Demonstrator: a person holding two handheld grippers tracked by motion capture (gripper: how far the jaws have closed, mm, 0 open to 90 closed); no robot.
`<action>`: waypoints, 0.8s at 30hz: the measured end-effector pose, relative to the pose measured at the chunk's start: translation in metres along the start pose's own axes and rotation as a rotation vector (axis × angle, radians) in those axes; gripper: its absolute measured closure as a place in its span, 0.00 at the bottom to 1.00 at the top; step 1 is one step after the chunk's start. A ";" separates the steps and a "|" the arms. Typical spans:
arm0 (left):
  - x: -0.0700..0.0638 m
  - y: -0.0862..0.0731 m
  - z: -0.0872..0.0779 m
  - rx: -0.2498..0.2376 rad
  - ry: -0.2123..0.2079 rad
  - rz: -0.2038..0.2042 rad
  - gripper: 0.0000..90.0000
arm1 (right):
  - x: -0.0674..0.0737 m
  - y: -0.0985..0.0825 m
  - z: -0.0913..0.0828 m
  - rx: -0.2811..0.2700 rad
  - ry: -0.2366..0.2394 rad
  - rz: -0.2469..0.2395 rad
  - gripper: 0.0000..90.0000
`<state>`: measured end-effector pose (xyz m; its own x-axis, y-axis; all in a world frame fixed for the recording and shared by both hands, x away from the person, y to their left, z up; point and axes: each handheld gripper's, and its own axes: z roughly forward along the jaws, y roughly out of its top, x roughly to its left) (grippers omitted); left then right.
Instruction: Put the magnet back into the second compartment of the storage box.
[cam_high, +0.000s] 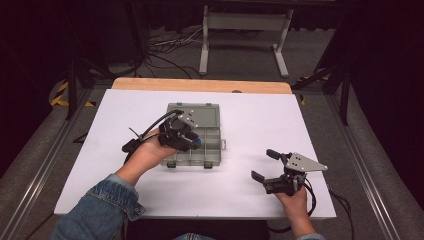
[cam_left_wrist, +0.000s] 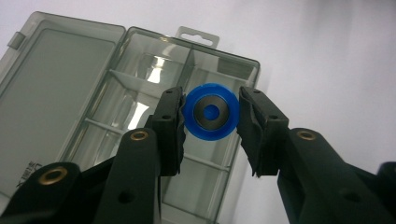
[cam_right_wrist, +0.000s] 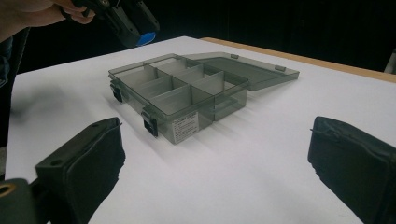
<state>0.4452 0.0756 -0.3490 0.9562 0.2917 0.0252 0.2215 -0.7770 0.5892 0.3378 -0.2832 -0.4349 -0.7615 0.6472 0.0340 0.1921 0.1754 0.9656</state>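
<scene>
One blue ring (cam_left_wrist: 210, 112), hole facing the camera, pinched edge-on by left gripper (cam_left_wrist: 210, 114) above one open box (cam_left_wrist: 140, 70). Right gripper (cam_high: 264, 165) spread, holding nothing.

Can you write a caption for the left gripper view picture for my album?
The left gripper holds a blue ring above an open, see-through compartment box.

Compartment box (cam_high: 202, 145) at frame centre on the table (cam_high: 260, 125), lid (cam_high: 200, 112) laid open behind it.
Left gripper (cam_high: 192, 141) holds a ring (cam_left_wrist: 210, 112) above the compartments; right gripper (cam_high: 263, 165) lower right, well apart.
</scene>
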 end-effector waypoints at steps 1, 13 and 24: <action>0.002 0.000 0.000 0.001 0.006 -0.004 0.69 | 0.000 0.000 0.000 0.001 0.000 -0.001 0.04; 0.024 -0.006 0.003 0.012 0.044 -0.062 0.69 | 0.000 0.000 0.000 0.001 0.003 -0.001 0.04; 0.045 -0.014 0.009 0.029 0.069 -0.123 0.69 | 0.000 0.000 0.000 0.001 0.004 0.002 0.04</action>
<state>0.4865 0.0942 -0.3630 0.9060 0.4232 0.0105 0.3429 -0.7481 0.5681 0.3379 -0.2833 -0.4351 -0.7636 0.6447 0.0366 0.1939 0.1748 0.9653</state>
